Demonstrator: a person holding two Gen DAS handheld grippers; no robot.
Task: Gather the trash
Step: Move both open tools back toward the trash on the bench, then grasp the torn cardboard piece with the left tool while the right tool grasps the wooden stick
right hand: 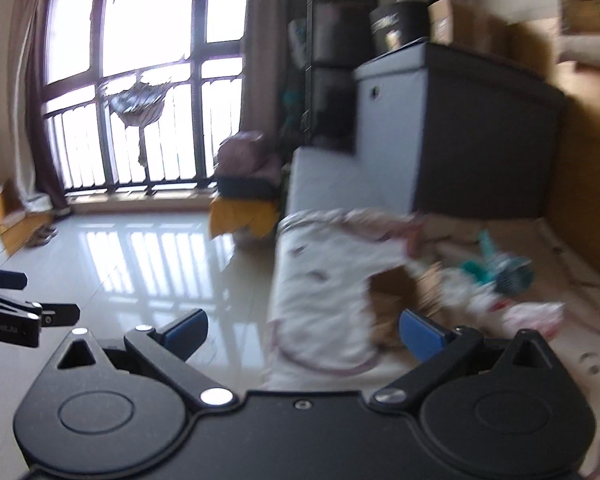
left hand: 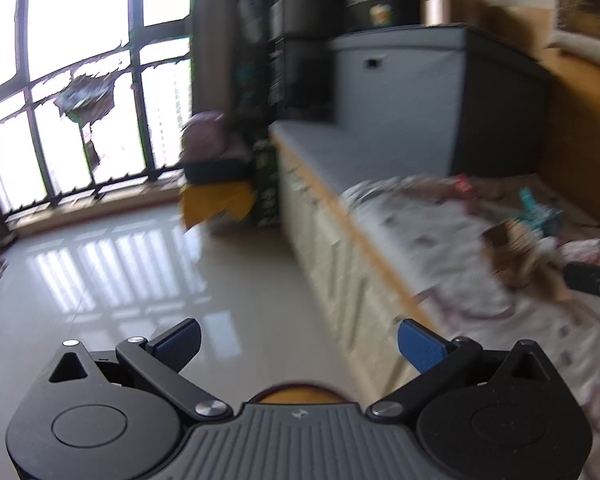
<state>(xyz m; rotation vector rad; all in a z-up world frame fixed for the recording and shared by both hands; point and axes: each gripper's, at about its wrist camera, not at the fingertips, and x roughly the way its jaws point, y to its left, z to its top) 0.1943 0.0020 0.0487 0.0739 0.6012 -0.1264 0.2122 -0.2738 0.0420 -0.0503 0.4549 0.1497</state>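
Glossy tiled floor [left hand: 112, 280], patterned bed [left hand: 440, 248] alongside. Trash on bed: cardboard scrap [left hand: 516, 256], teal wrapper [right hand: 500, 272]. Left hand-held gripper [left hand: 299, 344] spread wide, empty; right hand-held gripper [right hand: 303, 334] likewise, touching nothing

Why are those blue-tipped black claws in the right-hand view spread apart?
The right gripper is open: its blue-padded fingers stand wide apart, holding nothing. Why, the pictures cannot tell.

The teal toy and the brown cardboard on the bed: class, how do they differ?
The teal toy is brightly coloured; the cardboard is dull brown. The toy lies farther onto the bed, near the wooden wall; the cardboard sits nearer the right tool. Both rest on the patterned bedcover, untouched and blurred.
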